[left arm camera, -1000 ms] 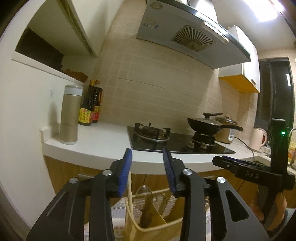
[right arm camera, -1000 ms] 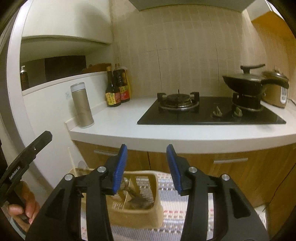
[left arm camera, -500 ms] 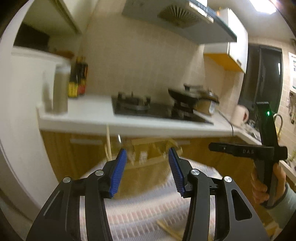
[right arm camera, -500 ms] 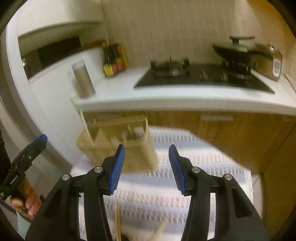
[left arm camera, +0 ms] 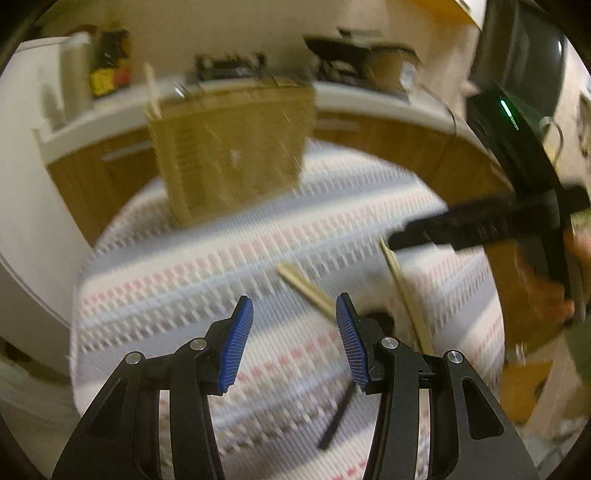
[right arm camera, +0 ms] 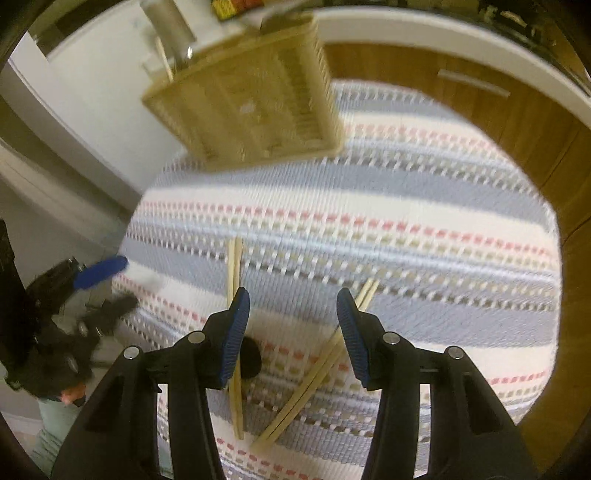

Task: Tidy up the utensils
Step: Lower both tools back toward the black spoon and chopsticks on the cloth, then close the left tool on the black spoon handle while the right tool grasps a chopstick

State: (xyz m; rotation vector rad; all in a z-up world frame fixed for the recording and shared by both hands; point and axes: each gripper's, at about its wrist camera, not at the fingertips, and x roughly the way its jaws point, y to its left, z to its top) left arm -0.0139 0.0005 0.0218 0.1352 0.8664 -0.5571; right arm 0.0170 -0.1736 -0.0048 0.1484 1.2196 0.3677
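Your right gripper (right arm camera: 291, 332) and left gripper (left arm camera: 293, 341) both gape empty; the chopsticks (right arm camera: 317, 373) look light, stiff and slippery, so pinch them mid-length.

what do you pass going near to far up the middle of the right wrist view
right gripper → two pairs of chopsticks lying on the striped mat → wooden utensil holder → white counter edge
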